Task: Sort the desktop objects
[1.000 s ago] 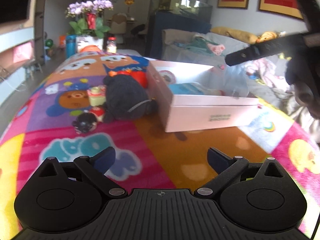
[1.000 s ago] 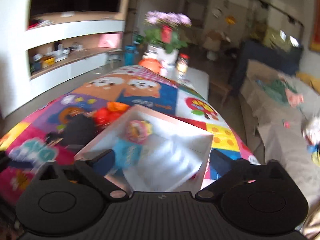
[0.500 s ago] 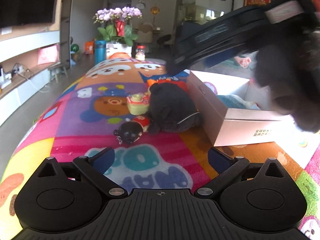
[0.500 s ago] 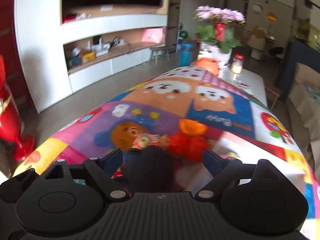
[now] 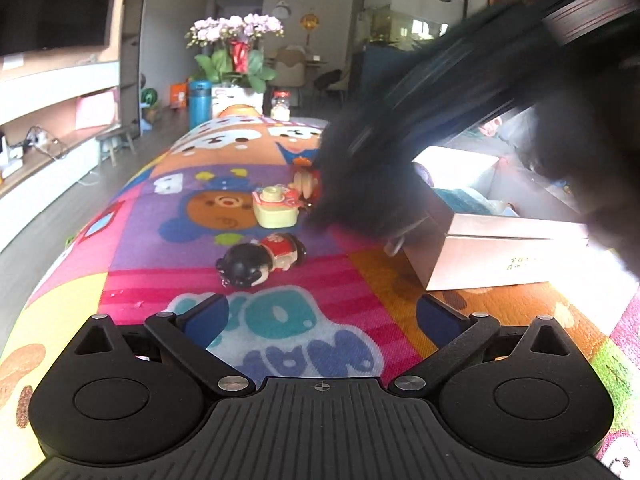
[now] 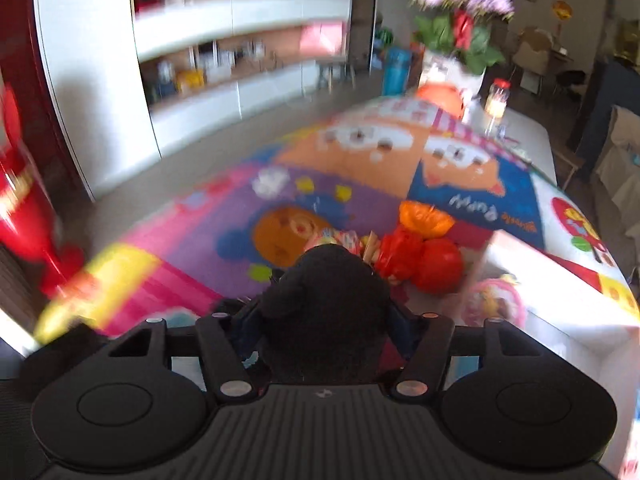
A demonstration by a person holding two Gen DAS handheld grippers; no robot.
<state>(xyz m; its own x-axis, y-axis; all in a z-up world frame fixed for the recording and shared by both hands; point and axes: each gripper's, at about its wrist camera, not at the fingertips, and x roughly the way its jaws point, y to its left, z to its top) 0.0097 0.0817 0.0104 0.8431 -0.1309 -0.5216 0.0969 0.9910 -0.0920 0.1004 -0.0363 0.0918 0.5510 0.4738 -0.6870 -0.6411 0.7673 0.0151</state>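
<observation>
A black plush toy sits between the fingers of my right gripper, which is shut on it; it also shows in the left wrist view, blurred, beside the white box. My left gripper is open and empty, low over the colourful mat. A small doll with black hair and a red body lies ahead of it. A pale yellow toy camera stands behind the doll. Red and orange toys lie past the plush.
The white box holds a pink round toy and a teal item. A flower pot, a blue bottle and a jar stand at the mat's far end. White shelving runs along the left.
My right gripper has come down from over the box onto the black plush and closed on it. My left gripper has shifted left, bringing the doll and camera ahead of it.
</observation>
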